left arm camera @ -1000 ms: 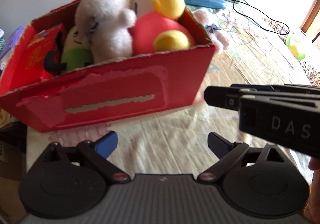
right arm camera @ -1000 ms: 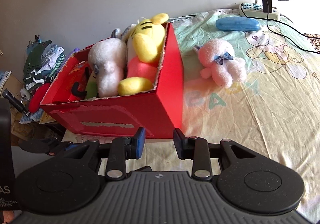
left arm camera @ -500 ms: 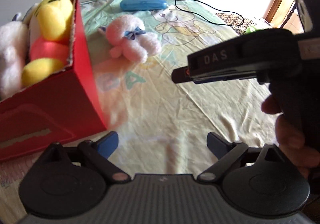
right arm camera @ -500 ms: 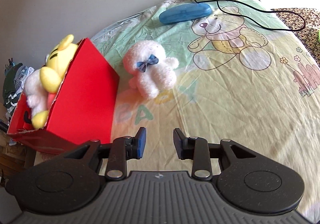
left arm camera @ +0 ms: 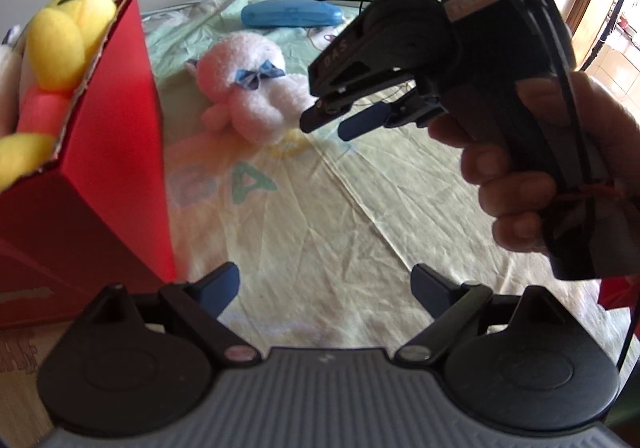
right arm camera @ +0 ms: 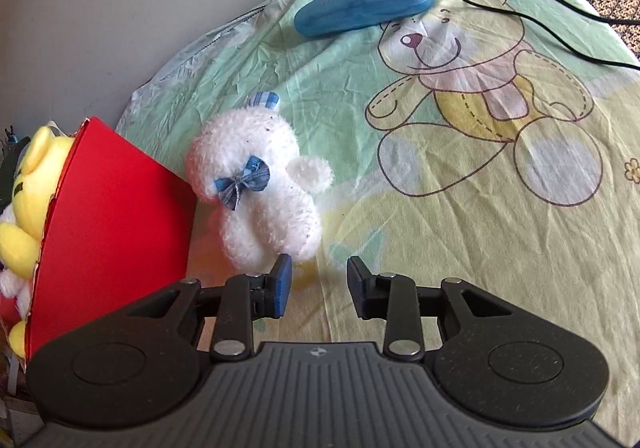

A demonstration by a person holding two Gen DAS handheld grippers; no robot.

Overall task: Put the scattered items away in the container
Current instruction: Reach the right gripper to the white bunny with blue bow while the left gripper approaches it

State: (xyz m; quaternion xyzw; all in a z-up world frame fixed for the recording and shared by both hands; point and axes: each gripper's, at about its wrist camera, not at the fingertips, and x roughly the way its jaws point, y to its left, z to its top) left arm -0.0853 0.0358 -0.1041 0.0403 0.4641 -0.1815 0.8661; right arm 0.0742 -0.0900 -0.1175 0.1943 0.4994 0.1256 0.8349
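The red box [right arm camera: 112, 216], left of the right gripper [right arm camera: 318, 282], already holds a yellow plush [right arm camera: 28, 184]. The white plush bear [right arm camera: 256, 192] and blue case [right arm camera: 362, 6] remain out. The bear lies just ahead-left of the narrowly parted, empty jaws, head away, feet nearest. The left gripper [left arm camera: 324, 286] is wide, closing slightly, empty.

I am looking at my left gripper [left arm camera: 324, 284]: black linkage arms, blue pads, silver pivot screws, a ribbed grey housing between two round black discs. My right gripper [right arm camera: 316, 280] is showing the same build (white "DAS" lettering on its side in the left view). A black cable is running along its handle.
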